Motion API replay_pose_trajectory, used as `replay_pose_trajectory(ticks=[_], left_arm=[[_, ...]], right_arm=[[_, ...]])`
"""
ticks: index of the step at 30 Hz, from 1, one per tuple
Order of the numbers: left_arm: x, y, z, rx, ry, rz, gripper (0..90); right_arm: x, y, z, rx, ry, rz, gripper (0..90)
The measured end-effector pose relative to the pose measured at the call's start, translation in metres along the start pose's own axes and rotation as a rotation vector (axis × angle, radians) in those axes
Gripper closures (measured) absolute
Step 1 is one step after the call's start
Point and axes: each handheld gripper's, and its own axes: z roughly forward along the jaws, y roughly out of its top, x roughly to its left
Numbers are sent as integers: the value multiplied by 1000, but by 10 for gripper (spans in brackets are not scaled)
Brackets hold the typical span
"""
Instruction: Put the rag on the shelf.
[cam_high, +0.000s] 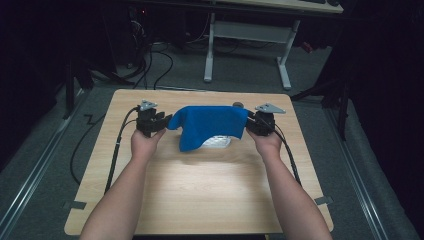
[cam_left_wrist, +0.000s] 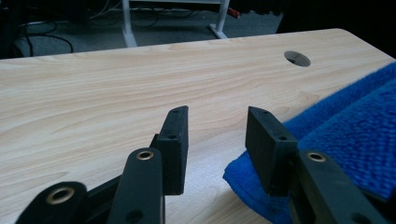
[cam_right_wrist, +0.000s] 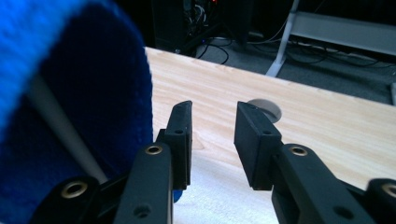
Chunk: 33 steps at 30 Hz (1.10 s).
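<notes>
A blue cloth (cam_high: 207, 125) is draped over a pale, partly hidden object (cam_high: 217, 141) at the far middle of the wooden table (cam_high: 200, 190). My left gripper (cam_high: 166, 121) sits at the cloth's left edge. In the left gripper view it (cam_left_wrist: 217, 114) is open, and a corner of the cloth (cam_left_wrist: 355, 121) lies by and under the right-hand jaw, unpinched. At the cloth's right edge is my right gripper (cam_high: 251, 123). The right gripper view shows it (cam_right_wrist: 212, 109) open with bare table in its gap, while the cloth (cam_right_wrist: 60, 93) hangs close on the left.
A round cable hole (cam_left_wrist: 297, 58) with a grey cap (cam_right_wrist: 266, 108) sits near the table's far edge. Beyond the table stands a white-legged desk (cam_high: 247, 32), and cables (cam_high: 150, 65) lie on the grey floor. Each gripper's cable trails back along the table's sides.
</notes>
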Motion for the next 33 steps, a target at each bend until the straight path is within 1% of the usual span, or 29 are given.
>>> replay_pose_trajectory(ticks=[5,10,11,14,15,17,19,22,25,27,30,31,32,33], left_arm=[[5,3,-13,-12,17,10,593],[11,1,-26,-26,41,0,576],[12,0,-29,-25,45,3,573],[15,-6,-37,-24,53,1,571],[17,-8,-40,-23,53,-4,571],[18,-12,-45,-13,53,-12,572],[19,-18,-50,-11,51,-17,571],[19,-28,-58,-5,48,-5,562],[18,-40,-66,7,49,-3,555],[18,-47,-70,8,44,-10,550],[15,-58,-78,5,40,-17,535],[13,-62,-81,4,39,-17,530],[11,-65,-85,3,35,-20,527],[9,-69,-88,1,27,-22,522]], right_arm=[[-7,5,-9,-11,-24,-6,628],[-17,4,-21,-28,-47,16,606],[-19,4,-24,-17,-52,21,605],[-21,2,-30,-11,-62,18,604],[-21,1,-33,-9,-64,14,602],[-20,-1,-38,-30,-72,1,602],[-20,-4,-42,-19,-67,4,583],[-18,-7,-49,-6,-61,-11,563],[-15,-12,-57,-28,-62,-28,573],[-13,-13,-61,-7,-67,-39,570],[-7,-16,-70,0,-53,-62,581],[-4,-18,-73,-16,-52,-69,592],[-2,-19,-77,-17,-53,-83,592],[2,-20,-80,-7,-52,-82,589]])
